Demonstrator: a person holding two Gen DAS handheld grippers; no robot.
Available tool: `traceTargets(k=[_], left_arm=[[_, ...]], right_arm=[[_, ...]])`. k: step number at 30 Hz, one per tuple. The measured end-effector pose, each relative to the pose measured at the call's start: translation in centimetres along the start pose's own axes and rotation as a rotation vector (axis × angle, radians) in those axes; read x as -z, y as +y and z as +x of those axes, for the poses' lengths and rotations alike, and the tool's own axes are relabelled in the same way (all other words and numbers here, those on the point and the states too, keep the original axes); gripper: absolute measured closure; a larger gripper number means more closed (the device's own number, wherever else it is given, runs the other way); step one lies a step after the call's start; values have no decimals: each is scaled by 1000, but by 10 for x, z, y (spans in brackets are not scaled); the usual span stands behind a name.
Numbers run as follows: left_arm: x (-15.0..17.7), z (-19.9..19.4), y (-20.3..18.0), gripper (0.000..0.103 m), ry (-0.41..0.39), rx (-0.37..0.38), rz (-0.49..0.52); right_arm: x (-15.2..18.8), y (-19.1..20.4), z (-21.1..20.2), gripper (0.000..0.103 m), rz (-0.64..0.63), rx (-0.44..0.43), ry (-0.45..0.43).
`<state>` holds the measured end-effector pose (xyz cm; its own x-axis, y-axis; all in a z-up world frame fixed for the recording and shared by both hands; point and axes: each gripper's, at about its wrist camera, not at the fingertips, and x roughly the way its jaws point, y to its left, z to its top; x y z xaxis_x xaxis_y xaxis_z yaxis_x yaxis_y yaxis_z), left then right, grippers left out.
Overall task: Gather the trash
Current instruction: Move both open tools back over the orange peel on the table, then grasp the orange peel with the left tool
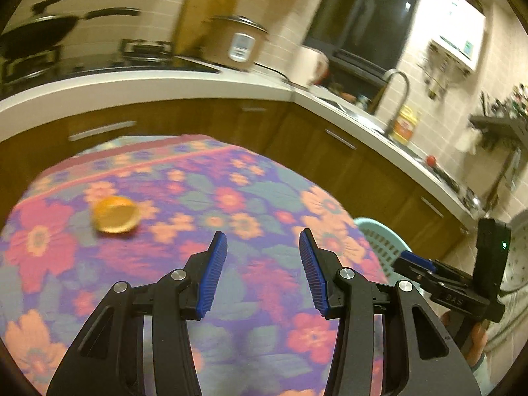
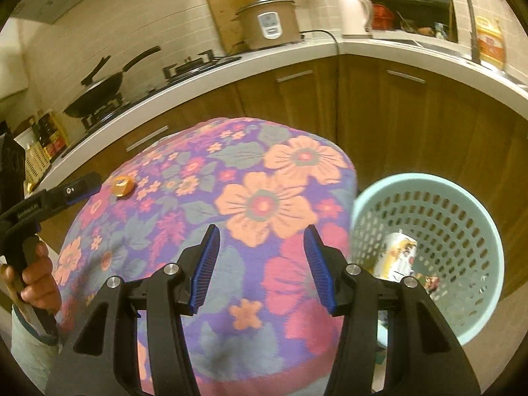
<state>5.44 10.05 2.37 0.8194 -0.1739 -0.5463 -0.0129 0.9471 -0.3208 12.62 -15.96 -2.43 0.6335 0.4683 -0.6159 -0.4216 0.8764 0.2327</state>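
An orange peel [image 1: 115, 214] lies on the flowered tablecloth [image 1: 204, 231], left of and beyond my left gripper [image 1: 263, 241], which is open and empty above the cloth. The peel shows small in the right wrist view [image 2: 121, 187], far left. My right gripper [image 2: 260, 234] is open and empty over the table's right part. A pale blue perforated basket [image 2: 462, 231] stands on the floor right of the table, holding a white printed carton [image 2: 397, 257] and small scraps. The basket's rim shows in the left wrist view [image 1: 379, 227].
A wooden kitchen counter [image 1: 165, 82] wraps behind the table, with a wok [image 1: 36, 33], a rice cooker [image 1: 237, 43], a kettle [image 1: 313, 66] and a tap [image 1: 396, 92]. The other gripper shows at the right edge [image 1: 462, 280] and the left edge [image 2: 49, 198].
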Motion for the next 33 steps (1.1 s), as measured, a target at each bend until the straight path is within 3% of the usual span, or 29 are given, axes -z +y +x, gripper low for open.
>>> traceTargets(k=[2,7,11,19,21,25,29,33], left_arm=[[-2,-9,21,49,-21,-32,-19],[-11,-14,67,48,-30,-152,-50],[-21,10,104,50,63,-276,-57],[-19,43,113,57,130,-334,12],[-19,52,113,62,142,-361,28],[-19,67,118,92,167,-394,17],[-17,66,116,101,150,-364,12],[-20,58,96,101,111,-319,37]], right_arm=[[0,9,2,53,-14,5,2],[3,19,6,51,-25,28,2],[6,18,11,50,-9,39,14],[7,12,10,50,4,66,13],[7,9,10,49,8,71,13],[8,5,7,49,15,82,9],[8,-3,4,49,34,91,0],[10,-14,0,49,60,91,-7]])
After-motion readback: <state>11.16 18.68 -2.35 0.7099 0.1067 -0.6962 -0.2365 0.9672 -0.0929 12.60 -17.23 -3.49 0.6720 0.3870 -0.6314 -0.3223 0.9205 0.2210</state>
